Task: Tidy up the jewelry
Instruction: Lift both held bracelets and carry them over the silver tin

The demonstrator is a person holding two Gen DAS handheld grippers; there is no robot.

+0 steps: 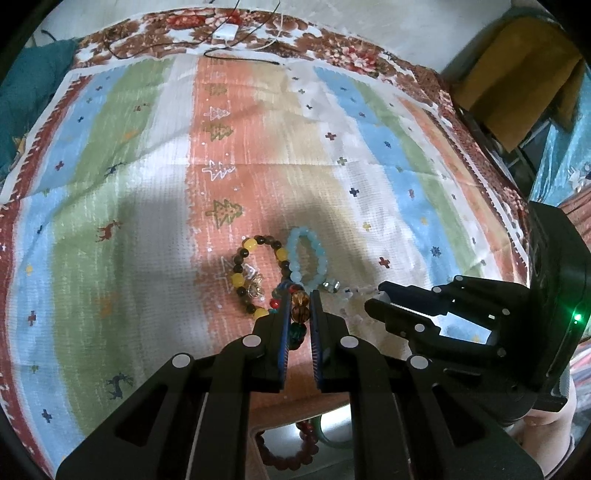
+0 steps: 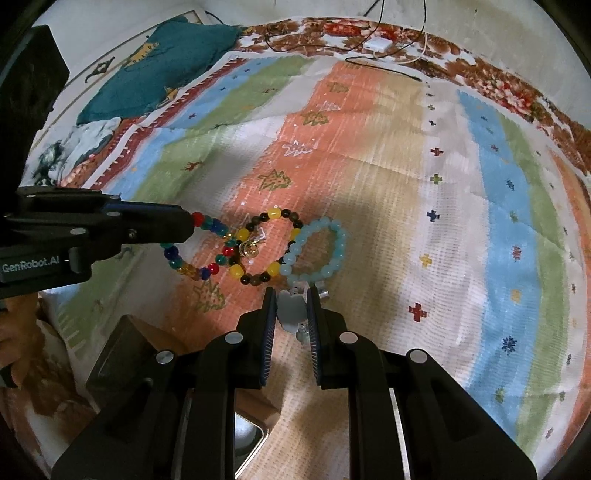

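My left gripper (image 1: 299, 295) is shut on a multicoloured bead bracelet (image 1: 300, 314), which also shows in the right wrist view (image 2: 192, 254), hanging from the left gripper (image 2: 192, 221) just above the cloth. A yellow-and-dark bead bracelet (image 1: 245, 273) and a light blue bead bracelet (image 1: 308, 258) lie side by side on the striped cloth (image 1: 147, 184); both show in the right wrist view, the yellow-and-dark bracelet (image 2: 273, 214) left of the light blue bracelet (image 2: 332, 258). My right gripper (image 2: 291, 295) is shut on a pale grey charm piece (image 2: 291, 312) beside the blue bracelet. The right gripper (image 1: 373, 295) shows in the left wrist view.
A dark red bead bracelet (image 1: 288, 458) and a green bangle (image 1: 332, 435) lie in a box below the cloth edge. A metal tray corner (image 2: 251, 435) shows low down. Cables and a white adapter (image 1: 225, 33) lie at the far edge. A teal cloth (image 2: 159, 66) lies far left.
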